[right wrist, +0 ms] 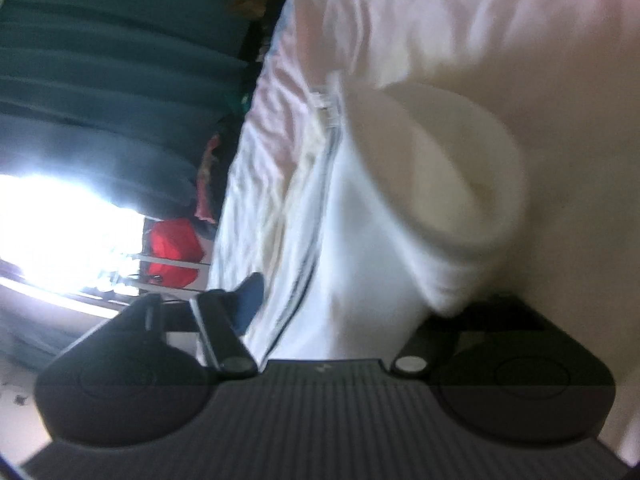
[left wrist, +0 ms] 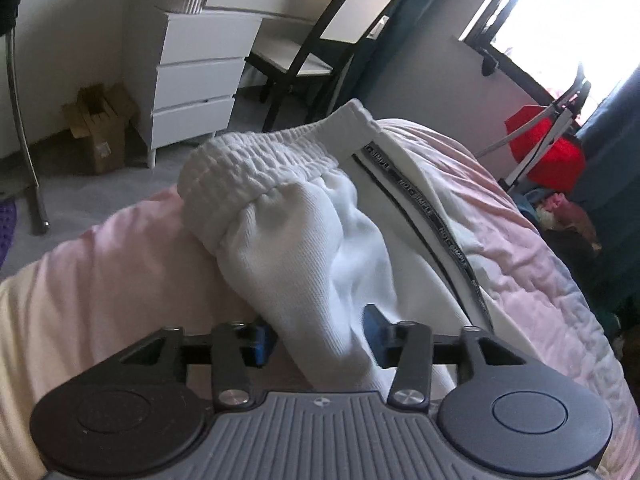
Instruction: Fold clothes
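White pants [left wrist: 320, 216] on pink bed [left wrist: 120, 280], waistband raised. Left gripper [left wrist: 320, 336]: jaws partly closed, pinching a fabric ridge, probably to lift a fold. Right gripper [right wrist: 320, 312]: blurred, cloth between jaws; grip unclear.

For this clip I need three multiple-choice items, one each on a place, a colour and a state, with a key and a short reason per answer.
1. Where do the white trousers lie?
A. on the pink bedcover
B. on the chair seat
C. in a drawer

2. What colour is the lettered stripe down the trousers' side?
A. red
B. dark
C. yellow

3. How does the left gripper stand?
A. shut on nothing, clear of the cloth
B. out of view
C. fingers apart with trouser cloth between them

Key:
1 A, pink cover shows around the trousers.
2 B, a dark band with pale lettering runs beside the waistband.
3 C, white fabric bunches between the blue pads.
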Available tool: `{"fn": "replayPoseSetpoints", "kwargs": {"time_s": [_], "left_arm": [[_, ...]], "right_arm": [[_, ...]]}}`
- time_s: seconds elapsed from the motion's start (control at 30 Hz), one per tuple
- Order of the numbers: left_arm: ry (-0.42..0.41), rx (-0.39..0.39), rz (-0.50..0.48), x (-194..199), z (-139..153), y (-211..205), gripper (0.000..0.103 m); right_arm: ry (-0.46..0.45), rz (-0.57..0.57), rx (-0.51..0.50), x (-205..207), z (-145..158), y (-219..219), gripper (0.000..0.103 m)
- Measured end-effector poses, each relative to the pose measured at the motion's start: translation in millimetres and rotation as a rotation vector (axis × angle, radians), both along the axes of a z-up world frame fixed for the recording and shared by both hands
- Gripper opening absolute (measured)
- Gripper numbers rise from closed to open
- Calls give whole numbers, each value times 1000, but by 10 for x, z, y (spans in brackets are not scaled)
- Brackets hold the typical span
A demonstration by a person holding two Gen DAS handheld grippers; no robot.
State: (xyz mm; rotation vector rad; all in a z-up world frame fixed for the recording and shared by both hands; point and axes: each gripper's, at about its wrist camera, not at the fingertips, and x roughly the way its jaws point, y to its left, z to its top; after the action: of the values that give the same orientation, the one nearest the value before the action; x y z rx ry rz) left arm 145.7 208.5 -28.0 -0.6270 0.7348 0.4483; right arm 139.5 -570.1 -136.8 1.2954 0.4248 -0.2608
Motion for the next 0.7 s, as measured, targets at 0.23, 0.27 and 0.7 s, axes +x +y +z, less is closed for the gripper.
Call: {"fn": "replayPoseSetpoints", "kwargs": {"time_s": [0.23, 0.27, 0.7], "left_arm": [[-28, 35, 6, -247, 169, -163, 65], [-43, 65, 4, -270, 213, -222, 66], [-178, 98, -281, -150, 248, -1111, 75]], "right_arm": [[-10, -123, 7, 3, -267, -35, 63], [-16, -158, 19, -19, -307, -42, 59], [-13, -226, -303, -66, 107, 282, 28]]}}
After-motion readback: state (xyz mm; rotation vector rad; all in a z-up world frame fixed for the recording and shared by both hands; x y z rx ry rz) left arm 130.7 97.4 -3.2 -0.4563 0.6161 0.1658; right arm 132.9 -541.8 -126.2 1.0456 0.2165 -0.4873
